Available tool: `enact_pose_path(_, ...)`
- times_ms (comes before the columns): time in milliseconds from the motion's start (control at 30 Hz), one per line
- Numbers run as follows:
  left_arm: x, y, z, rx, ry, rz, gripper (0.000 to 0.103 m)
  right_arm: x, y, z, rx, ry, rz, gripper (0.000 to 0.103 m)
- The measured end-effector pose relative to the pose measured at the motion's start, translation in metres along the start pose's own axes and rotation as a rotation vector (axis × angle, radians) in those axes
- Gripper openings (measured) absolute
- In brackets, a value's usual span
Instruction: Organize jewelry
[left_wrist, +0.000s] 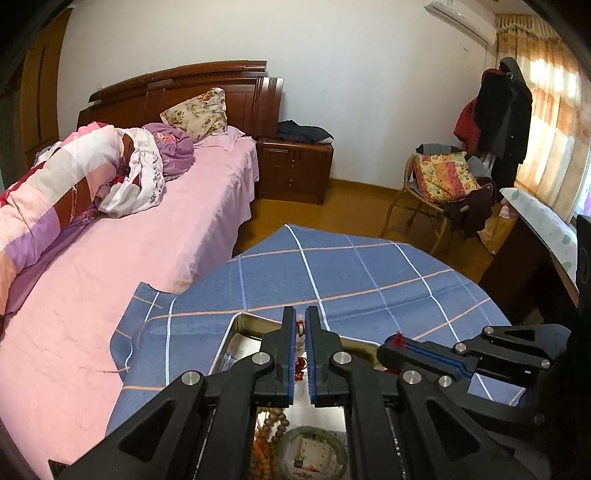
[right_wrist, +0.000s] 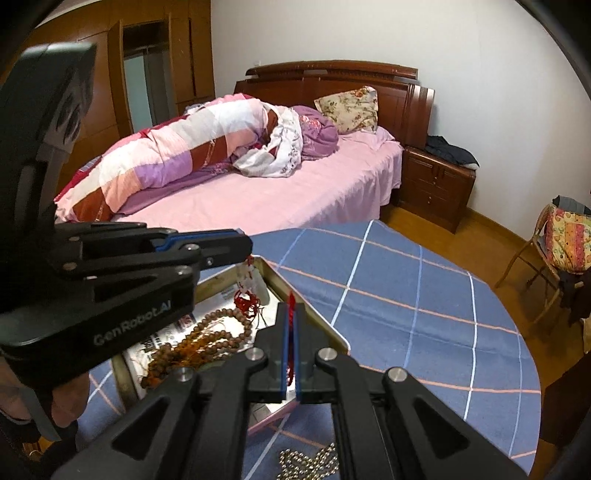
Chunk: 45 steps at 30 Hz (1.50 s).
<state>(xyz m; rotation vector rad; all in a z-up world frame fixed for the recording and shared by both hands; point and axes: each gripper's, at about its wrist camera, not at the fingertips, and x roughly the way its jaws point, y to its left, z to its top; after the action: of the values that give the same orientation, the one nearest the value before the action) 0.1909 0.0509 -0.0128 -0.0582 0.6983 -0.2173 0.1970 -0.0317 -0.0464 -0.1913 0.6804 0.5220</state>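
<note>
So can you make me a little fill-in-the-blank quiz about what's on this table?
1. The left gripper and the right gripper are each shut on a ___ cord.
2. The wooden beads lie ___ the metal tin.
3. The silver bead chain lies on a ___ checked tablecloth.
Missing words: red; inside; blue.

Left gripper (left_wrist: 301, 325): matte black plastic, two long fingers w/ blue pad strips on inner faces, triangular cut-outs in linkage arms, round silver screw heads at pivots. Right gripper (right_wrist: 291, 314): same build, black w/ blue pads, silver pivot screws. Pale "GenRobot.AI" lettering on left gripper's side panel, seen from right wrist cam. Dark sleeve edge (right_wrist: 18, 432) below that lettering.
</note>
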Motion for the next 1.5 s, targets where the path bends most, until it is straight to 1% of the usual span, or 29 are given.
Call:
enact_pose_path(233, 0.015, -0.002, 0.0, 0.0, 0.032, 0.013, 0.004, 0.015, -0.006, -0.003, 0.016, 0.031, -0.02, 0.003)
enact_pose_path(433, 0.019, -0.008, -0.001, 0.023, 0.04, 0.017, 0.004, 0.022, -0.009, -0.008, 0.026, 0.054, -0.029, 0.003)
enact_pose_path(600, 0.023, -0.014, -0.004, 0.04, 0.047, 0.027, 0.004, 0.024, -0.014, -0.009, 0.037, 0.064, -0.037, 0.003)
enact_pose_path(933, 0.036, -0.01, -0.011, 0.033, 0.08, 0.037, 0.004, 0.031, -0.018, -0.013, 0.051, 0.081, -0.042, 0.003)
enact_pose_path(1233, 0.04, -0.009, -0.015, 0.033, 0.093, 0.041, 0.004, 0.034, -0.019, -0.012, 0.061, 0.092, -0.036, 0.003)
enact_pose_path(1333, 0.042, -0.008, -0.016, 0.03, 0.095, 0.039, 0.004, 0.035, -0.022, -0.015, 0.079, 0.095, -0.038, 0.006)
enact_pose_path(1400, 0.045, -0.008, -0.019, 0.029, 0.114, 0.037, 0.005, 0.036, -0.025, -0.017, 0.097, 0.093, -0.03, 0.008)
enact_pose_path(1433, 0.046, -0.008, -0.02, 0.03, 0.125, 0.037, 0.008, 0.036, -0.026, -0.018, 0.103, 0.095, -0.026, 0.013)
enact_pose_path(1467, 0.047, -0.007, -0.022, 0.033, 0.133, 0.04, 0.015, 0.036, -0.027, -0.019, 0.105, 0.095, -0.02, 0.022)
enact_pose_path(1500, 0.047, -0.007, -0.023, 0.033, 0.13, 0.049, 0.02, 0.034, -0.026, -0.019, 0.104, 0.089, -0.016, 0.029)
